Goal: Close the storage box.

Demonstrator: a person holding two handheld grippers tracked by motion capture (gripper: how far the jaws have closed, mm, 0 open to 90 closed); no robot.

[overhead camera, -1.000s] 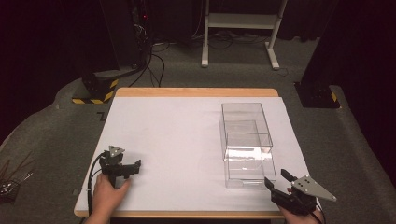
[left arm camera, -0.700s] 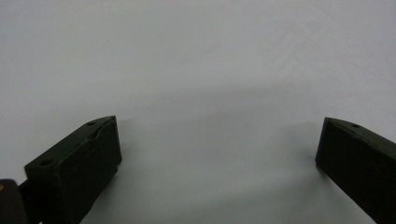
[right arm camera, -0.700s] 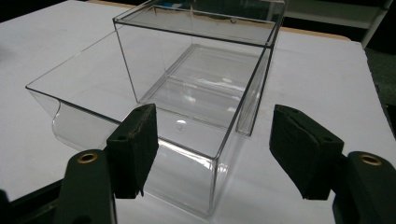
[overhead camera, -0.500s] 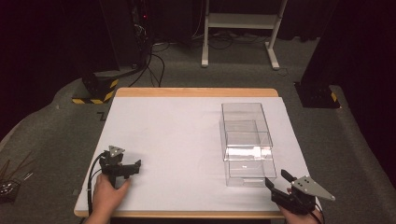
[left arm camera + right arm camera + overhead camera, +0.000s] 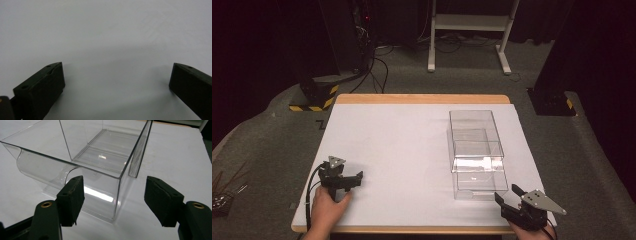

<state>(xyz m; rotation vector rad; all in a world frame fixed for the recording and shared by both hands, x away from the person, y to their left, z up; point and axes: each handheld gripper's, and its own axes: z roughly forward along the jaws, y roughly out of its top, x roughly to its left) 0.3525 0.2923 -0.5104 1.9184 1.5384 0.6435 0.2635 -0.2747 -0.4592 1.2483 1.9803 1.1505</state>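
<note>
My right hand-held gripper (image 5: 510,196): jaws wide, empty, at the surface's (image 5: 402,150) near right corner, facing the clear box (image 5: 474,150) by the right edge. Step: approach. Next: advance, straddle its near wall.

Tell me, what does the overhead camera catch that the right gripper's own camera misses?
High view alone: the left gripper, the person's left hand, the table's wooden edge, the floor and a white stand. Right gripper view alone: a close look at the box's rounded cut-out. Both share the clear plastic box, the white tabletop and the open right gripper.
</note>
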